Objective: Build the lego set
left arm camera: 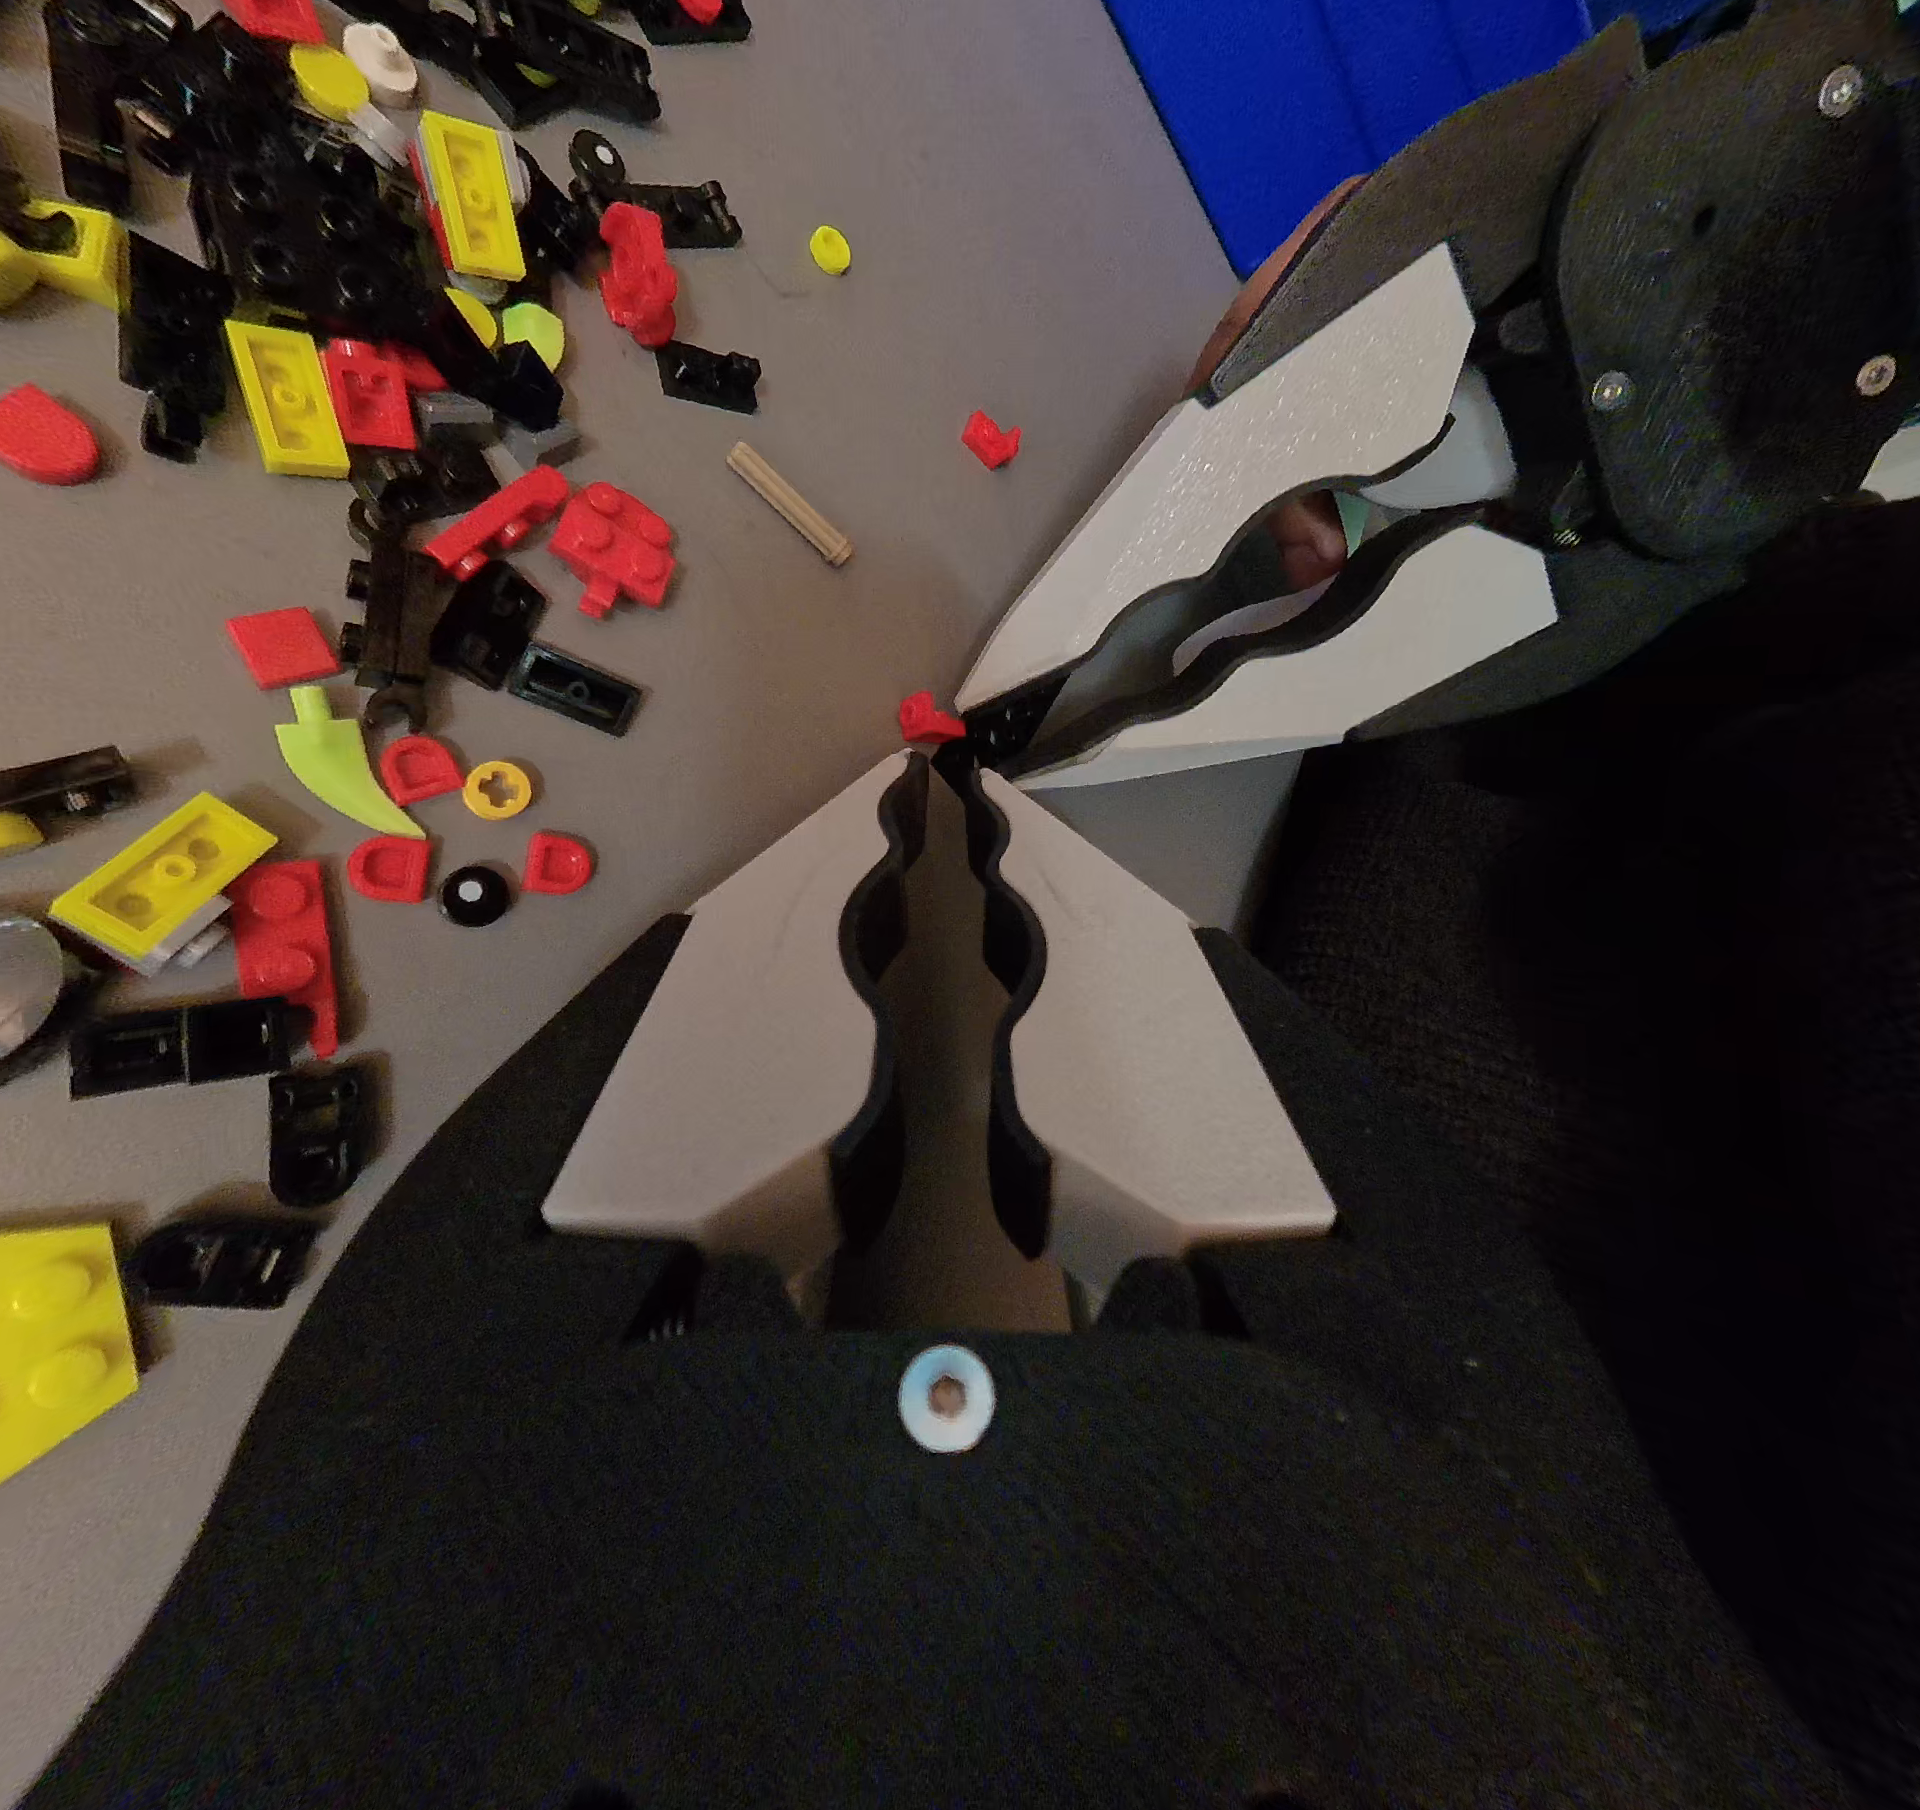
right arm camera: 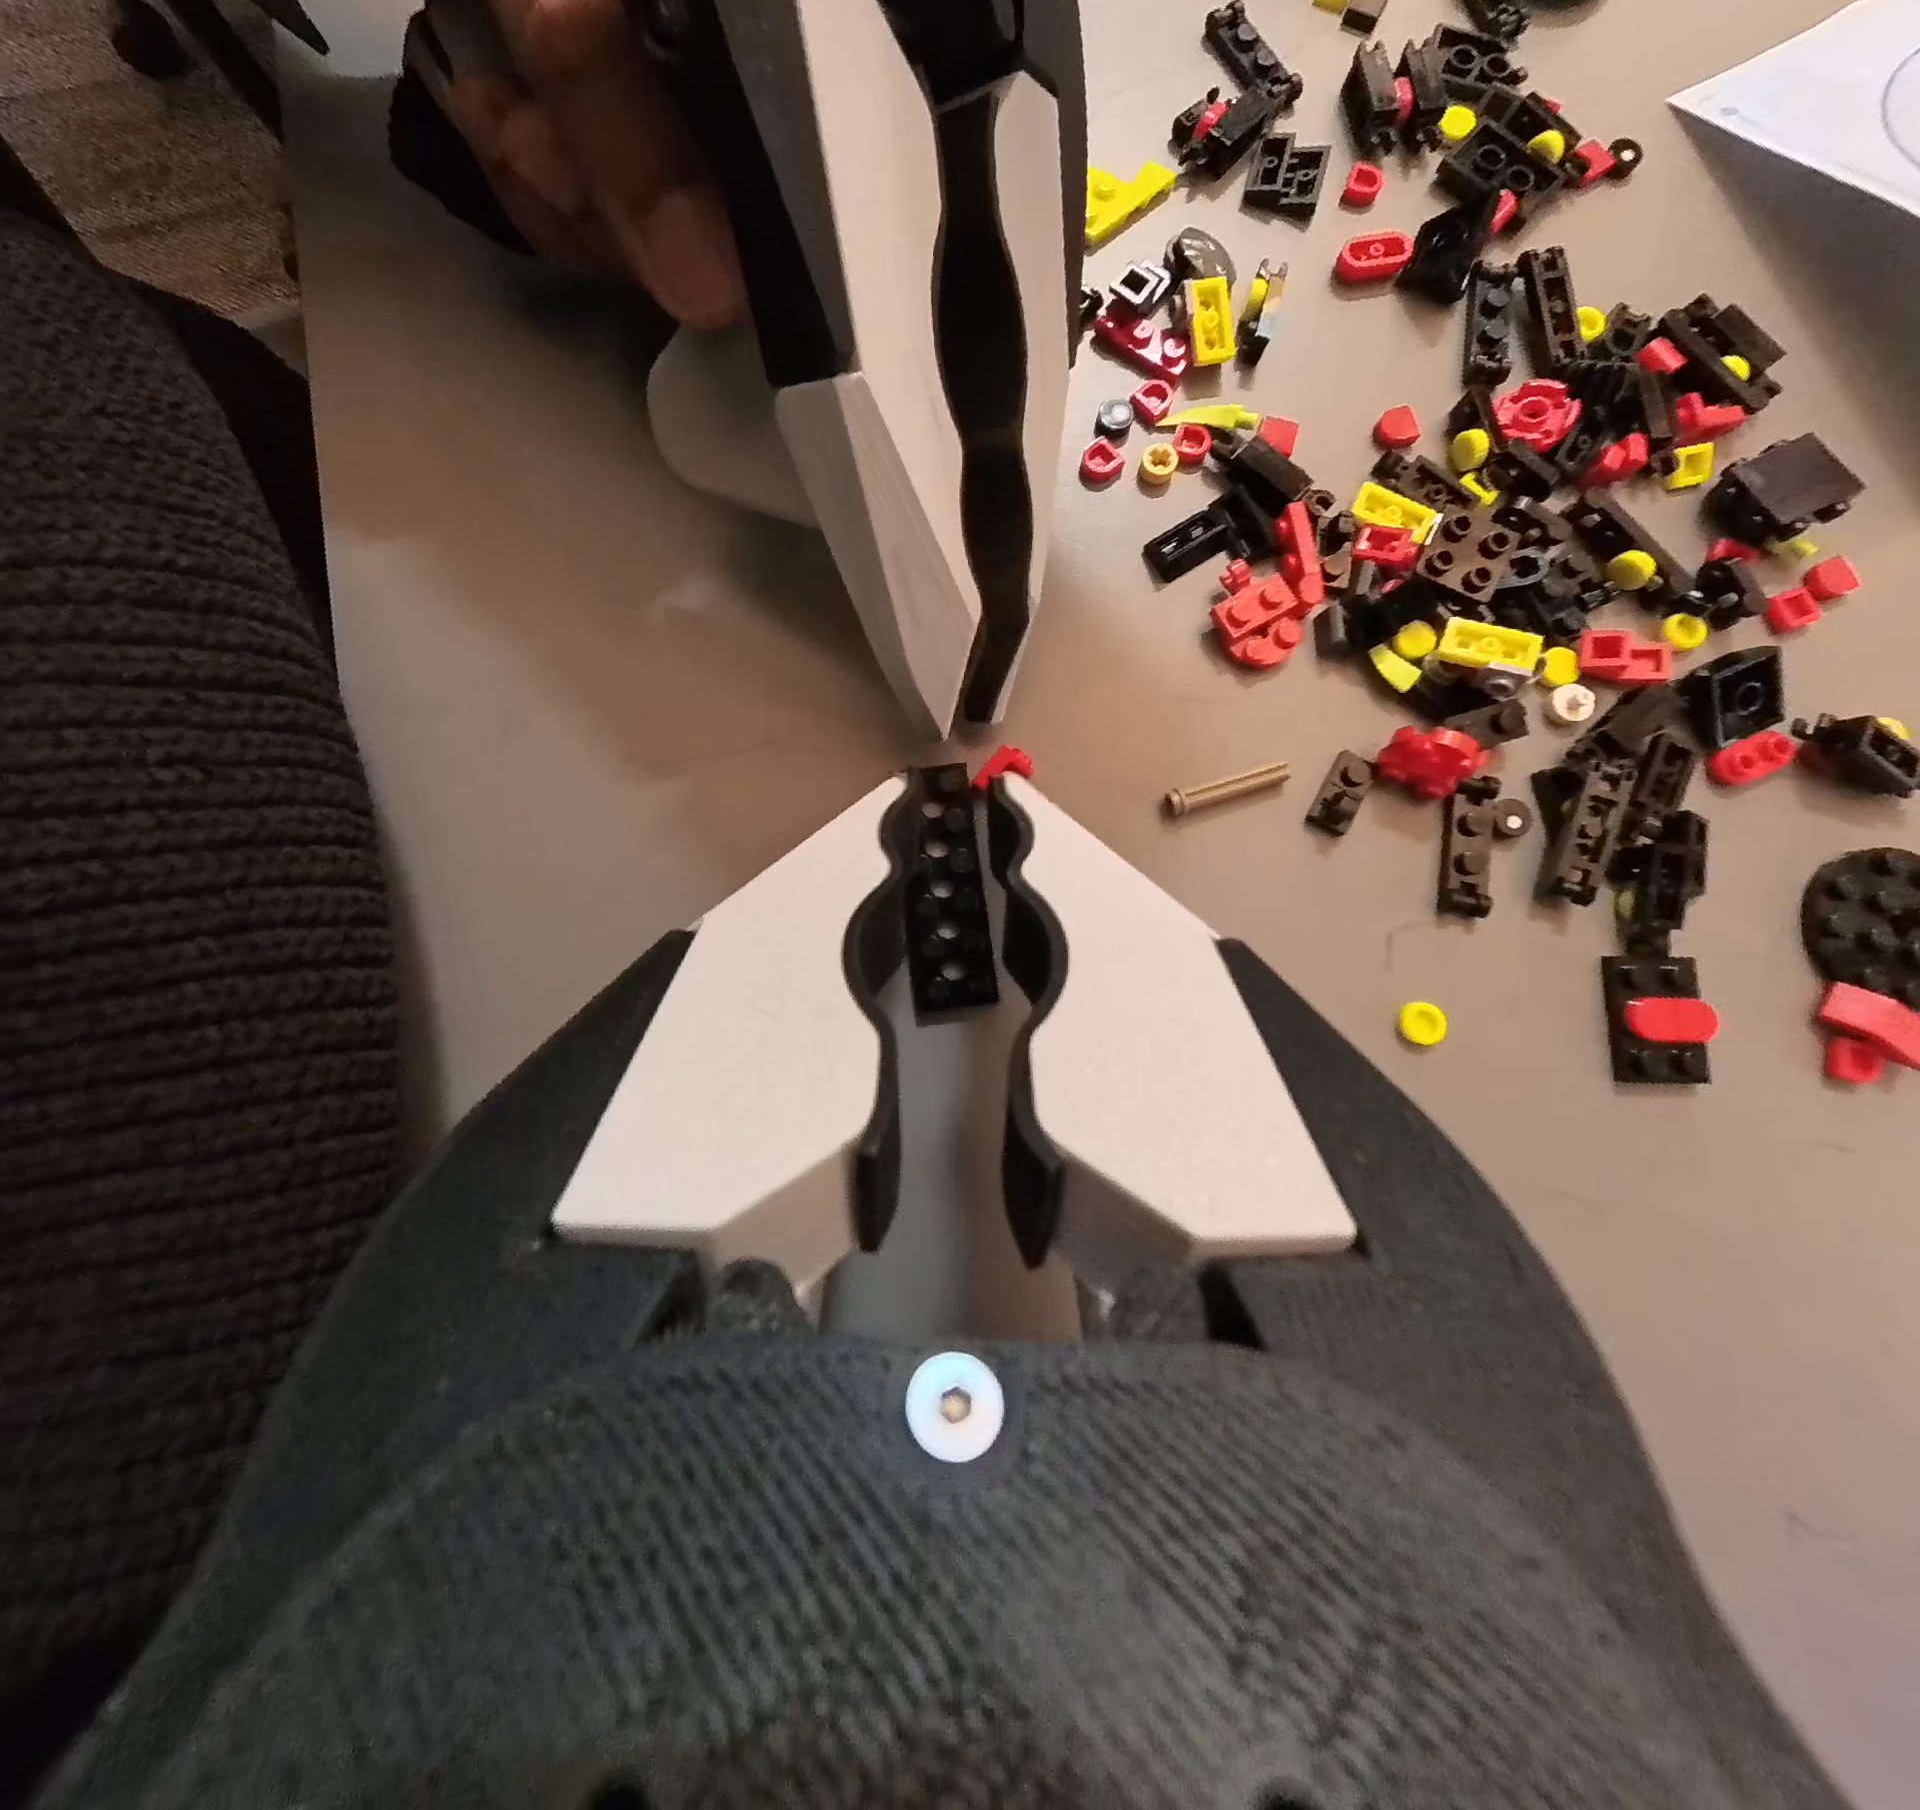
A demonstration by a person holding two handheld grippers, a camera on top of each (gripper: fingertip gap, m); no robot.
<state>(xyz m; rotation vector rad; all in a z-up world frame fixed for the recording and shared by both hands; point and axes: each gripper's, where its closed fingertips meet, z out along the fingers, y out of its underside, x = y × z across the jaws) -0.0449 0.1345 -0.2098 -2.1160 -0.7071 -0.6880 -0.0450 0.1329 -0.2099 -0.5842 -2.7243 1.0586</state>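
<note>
both tongs (right arm camera: 961, 784) apparently pinching plate (right arm camera: 951, 903)

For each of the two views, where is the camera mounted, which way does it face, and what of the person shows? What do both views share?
Left wrist view: sits on the left gripper, looking along its fingers down at the table; a hand shows behind the right gripper.
Right wrist view: sits on the right gripper, facing the left gripper tip to tip; a hand holds that one.
Shared: the black plate, small red piece, tan pin, loose brick pile.
</note>
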